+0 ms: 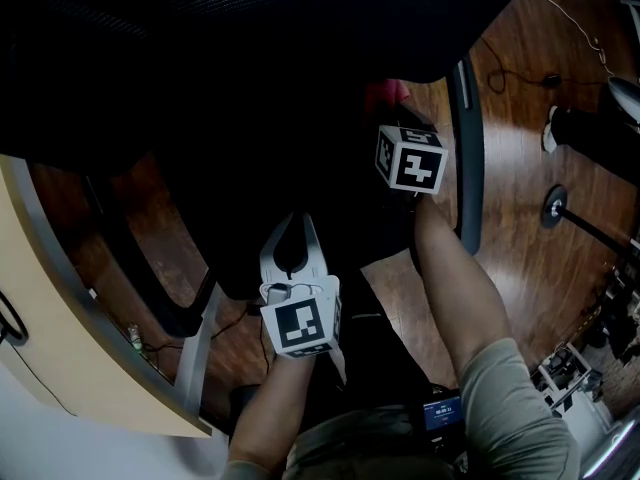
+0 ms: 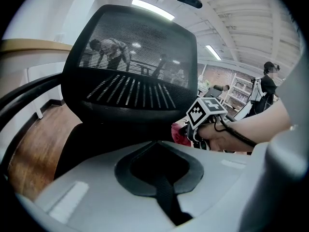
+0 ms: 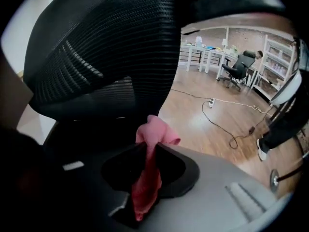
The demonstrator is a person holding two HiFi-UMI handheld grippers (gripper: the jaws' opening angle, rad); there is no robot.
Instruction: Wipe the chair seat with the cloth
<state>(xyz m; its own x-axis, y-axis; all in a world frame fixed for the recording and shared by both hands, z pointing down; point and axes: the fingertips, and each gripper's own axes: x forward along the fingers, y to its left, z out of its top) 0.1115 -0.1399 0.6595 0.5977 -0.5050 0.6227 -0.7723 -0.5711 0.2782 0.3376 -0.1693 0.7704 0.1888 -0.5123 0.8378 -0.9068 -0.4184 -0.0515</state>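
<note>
Since the seat [image 2: 94, 141] needs wiping, the right gripper [image 3: 147, 148] pinches the pink cloth [image 3: 153, 133] just over it below the backrest [image 3: 106, 47], while the left gripper [image 2: 155, 144], jaws together and empty, hangs nearby.

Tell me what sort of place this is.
Probably an office or lab workroom: a mesh-backed office chair up close, white desks and shelving beyond, and a cable trailing across the wood floor.

Pink cloth [image 3: 153, 137], black mesh chair back [image 3: 106, 47], seat [image 1: 270, 168] apparently black in the dim head view, warm brown wood-grain floor [image 3: 207, 124], black-and-white square markers on white cube [image 1: 410, 158], cream desk top [image 1: 70, 318], grey-green sleeve [image 1: 515, 398].
</note>
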